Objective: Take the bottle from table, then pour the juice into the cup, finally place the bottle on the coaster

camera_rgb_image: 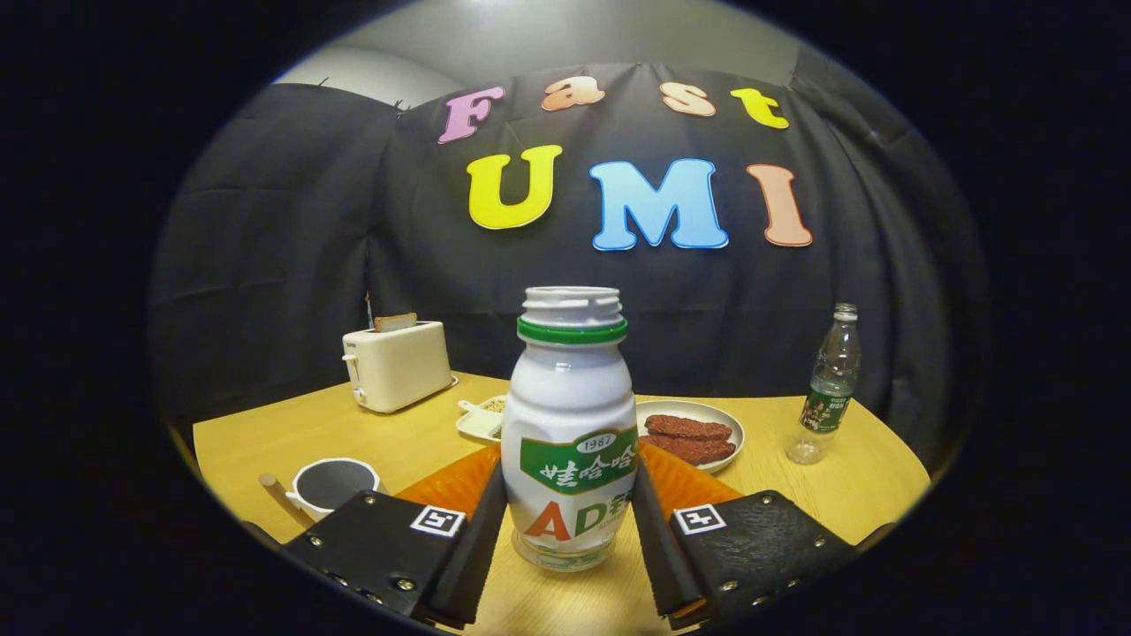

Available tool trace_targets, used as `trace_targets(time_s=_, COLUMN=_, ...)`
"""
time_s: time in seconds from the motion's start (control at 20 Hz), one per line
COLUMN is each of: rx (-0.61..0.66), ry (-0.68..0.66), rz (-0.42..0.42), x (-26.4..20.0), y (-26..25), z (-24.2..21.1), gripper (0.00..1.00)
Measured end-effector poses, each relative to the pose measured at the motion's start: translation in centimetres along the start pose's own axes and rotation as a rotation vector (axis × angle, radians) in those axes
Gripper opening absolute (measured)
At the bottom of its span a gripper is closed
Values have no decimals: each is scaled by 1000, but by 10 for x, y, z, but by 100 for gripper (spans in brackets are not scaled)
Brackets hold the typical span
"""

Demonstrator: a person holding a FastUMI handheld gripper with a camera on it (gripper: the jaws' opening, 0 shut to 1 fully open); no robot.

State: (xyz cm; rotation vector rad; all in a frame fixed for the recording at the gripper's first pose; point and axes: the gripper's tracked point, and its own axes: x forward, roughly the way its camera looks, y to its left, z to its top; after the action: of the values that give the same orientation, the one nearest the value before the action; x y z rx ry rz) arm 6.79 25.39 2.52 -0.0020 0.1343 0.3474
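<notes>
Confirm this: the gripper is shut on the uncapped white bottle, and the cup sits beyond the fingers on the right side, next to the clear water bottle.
One detail is wrong. In the gripper view, the gripper is shut on the uncapped white bottle, but the cup sits beside the left finger, near the toaster. The clear water bottle stands far to the right.

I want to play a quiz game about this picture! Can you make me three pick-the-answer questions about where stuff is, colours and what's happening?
1. Where is the cup?
A. beside the toaster
B. near the jaws, on the side where the toaster stands
C. on the plate

2. What colour is the ring round the white bottle neck?
A. green
B. red
C. blue

3. What is the gripper doing?
A. hanging open over the cup
B. pressing both jaws on the white bottle
C. holding the clear bottle

Answers: 1 B, the cup sits just beside the jaw. 2 A, a green band shows under the open mouth. 3 B, both jaws touch the bottle's sides.
</notes>
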Motion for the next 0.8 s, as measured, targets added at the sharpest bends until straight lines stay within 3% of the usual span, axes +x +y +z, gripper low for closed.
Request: trace_targets(time_s=0.8, rx=-12, ry=24, rz=26, x=37, y=5, z=-21, gripper=71)
